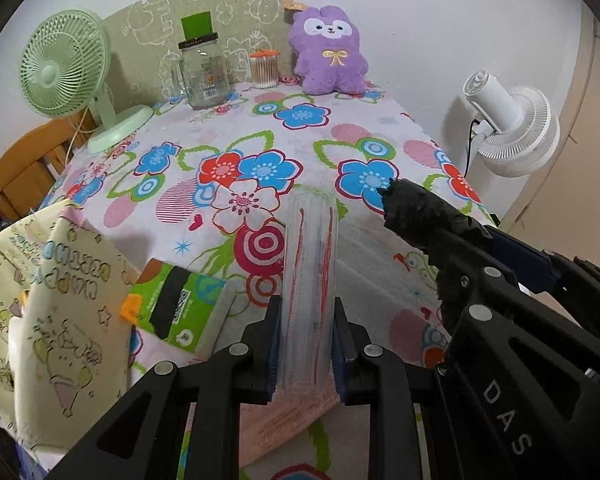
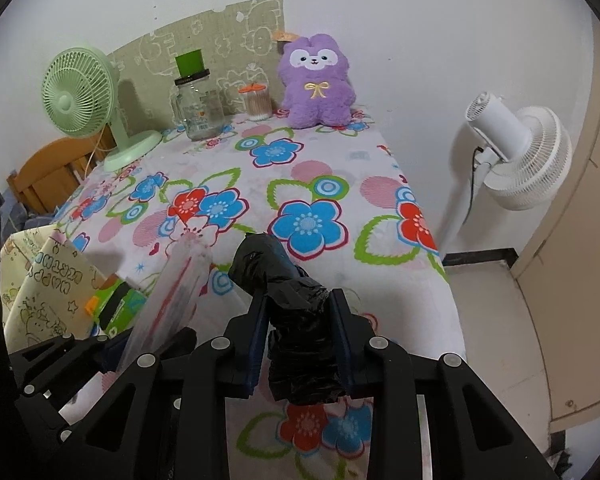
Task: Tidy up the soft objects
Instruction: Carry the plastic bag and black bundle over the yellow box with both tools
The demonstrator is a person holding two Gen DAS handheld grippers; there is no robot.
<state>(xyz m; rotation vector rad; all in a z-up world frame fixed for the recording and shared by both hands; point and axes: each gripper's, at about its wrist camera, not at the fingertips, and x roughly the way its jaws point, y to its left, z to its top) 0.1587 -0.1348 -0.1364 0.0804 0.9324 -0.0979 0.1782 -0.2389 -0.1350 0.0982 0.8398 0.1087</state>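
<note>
The left gripper (image 1: 306, 344) is clamping a clear roll of plastic bags with red stripes (image 1: 310, 280), its blue pads pressing both sides while the roll is sticking up and forward past the fingertips. The right gripper (image 2: 300, 344) is squeezing a black roll of bags (image 2: 296, 320), which is jutting out ahead of its jaws the same way. Both rolls are hanging above the flowered tablecloth (image 1: 260, 140), side by side and just apart. To the left a green tissue pack (image 1: 180, 308) is lying beside a cream cartoon-print bag (image 1: 56, 308). At the far edge a purple plush toy (image 1: 328, 52), a glass jar (image 1: 204, 76), a cotton swab tub (image 1: 264, 70) and a green desk fan (image 1: 66, 64) are standing well clear. A white fan (image 1: 512, 128) is standing off to the right of the table.
</note>
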